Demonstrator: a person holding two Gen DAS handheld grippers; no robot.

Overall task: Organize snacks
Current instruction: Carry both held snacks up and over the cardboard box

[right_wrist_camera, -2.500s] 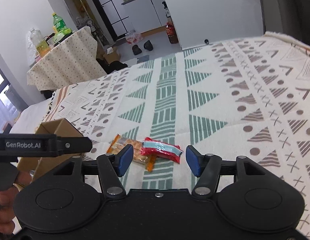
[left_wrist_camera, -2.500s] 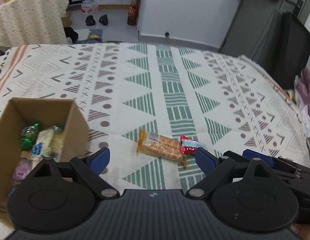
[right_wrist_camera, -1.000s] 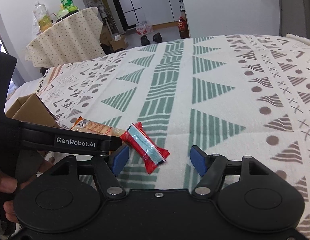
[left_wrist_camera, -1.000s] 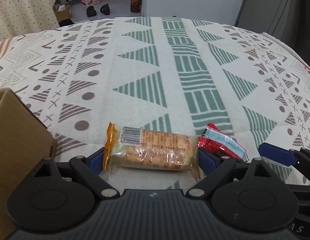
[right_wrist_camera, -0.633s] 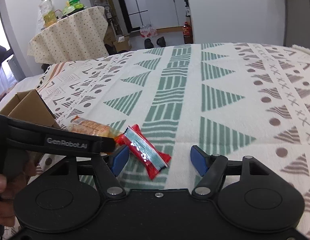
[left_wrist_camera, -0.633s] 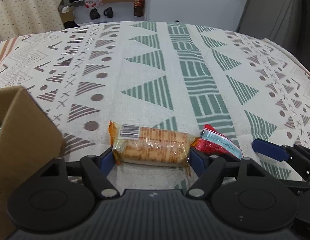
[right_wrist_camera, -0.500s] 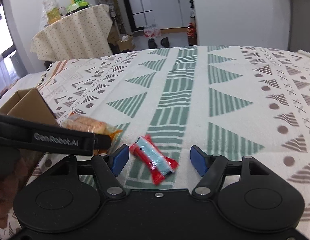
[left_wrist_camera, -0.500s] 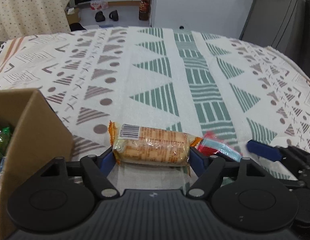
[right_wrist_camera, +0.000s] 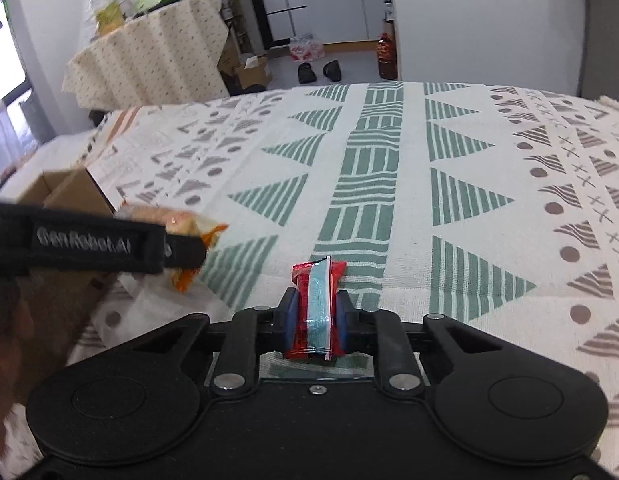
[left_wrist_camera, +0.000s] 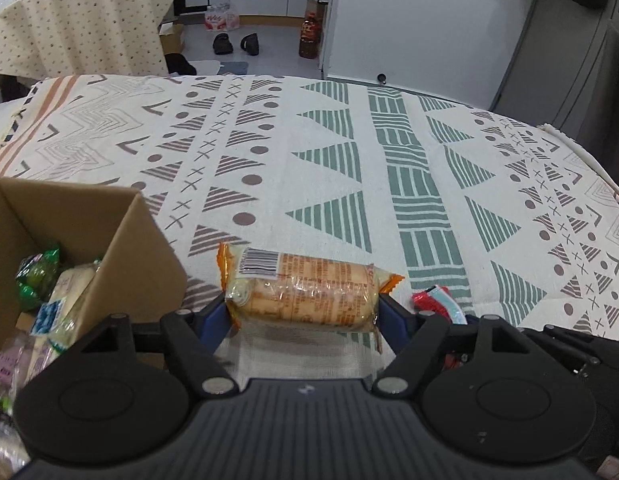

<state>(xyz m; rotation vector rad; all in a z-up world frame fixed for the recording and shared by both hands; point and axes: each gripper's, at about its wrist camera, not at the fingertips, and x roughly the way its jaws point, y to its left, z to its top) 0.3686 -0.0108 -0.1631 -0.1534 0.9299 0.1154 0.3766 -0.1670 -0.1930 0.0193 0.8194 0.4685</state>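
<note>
My left gripper [left_wrist_camera: 303, 316] is shut on an orange cracker pack [left_wrist_camera: 305, 292], gripped end to end and lifted a little over the patterned cloth [left_wrist_camera: 349, 168]. My right gripper [right_wrist_camera: 316, 314] is shut on a red and light-blue candy wrapper [right_wrist_camera: 317, 304], which points away from me. In the left wrist view the candy [left_wrist_camera: 437, 300] peeks out just right of the crackers. An open cardboard box [left_wrist_camera: 69, 236] with several wrapped snacks inside stands at the left, close beside the cracker pack. From the right wrist view the left gripper's black body crosses the left side, with the crackers [right_wrist_camera: 173, 220] behind it.
The cloth [right_wrist_camera: 449, 184] stretches bare far ahead and to the right. Beyond the bed edge lie a floor with shoes [left_wrist_camera: 235, 43], a bottle [left_wrist_camera: 309, 40] and a small table under dotted cloth [right_wrist_camera: 149, 64]. A hand shows at the lower left of the right wrist view.
Both grippers dropped to the snacks and shut: the left on the cracker pack, the right on the candy. The crackers have been raised and carried left toward the box.
</note>
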